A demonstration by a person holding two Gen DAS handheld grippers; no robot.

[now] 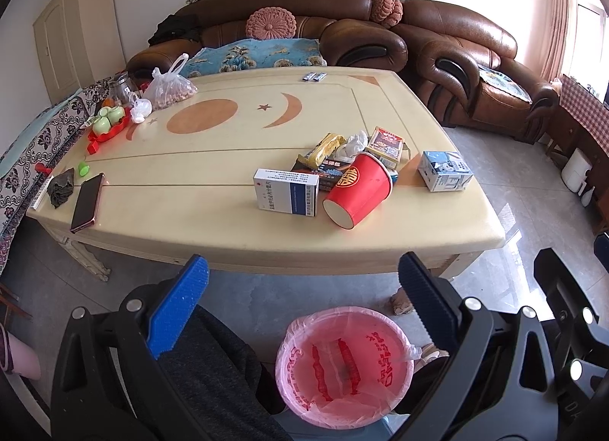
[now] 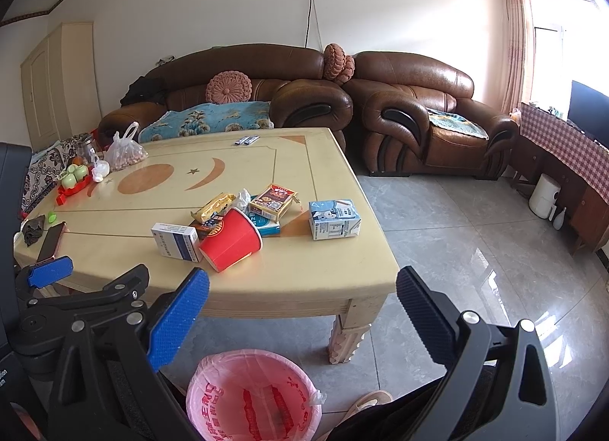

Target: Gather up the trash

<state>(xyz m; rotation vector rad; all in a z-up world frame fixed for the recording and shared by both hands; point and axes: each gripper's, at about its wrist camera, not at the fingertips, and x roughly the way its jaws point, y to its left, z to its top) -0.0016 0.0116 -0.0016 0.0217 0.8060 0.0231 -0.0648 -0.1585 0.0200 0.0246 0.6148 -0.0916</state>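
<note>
A: Left wrist view?
B: The left gripper point(image 1: 302, 300) gapes, holding nothing. A red cup point(image 1: 359, 189) lies tipped on the table point(image 1: 160, 212) at one o'clock, among boxes; the pink-lined bin point(image 1: 344, 365) sits at six.

A: Right wrist view?
B: The right gripper point(image 2: 302, 304) is spread wide, holding nothing. Cup point(image 2: 232, 241) at eleven, milk carton point(image 2: 333, 220) at twelve, bin point(image 2: 253, 397) at six.

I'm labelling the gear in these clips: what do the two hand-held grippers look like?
Both match: the left hand-held gripper and right hand-held gripper have black plastic frames with silver bolts, one bright blue ribbed finger pad and one dark ribbed pad.
</note>
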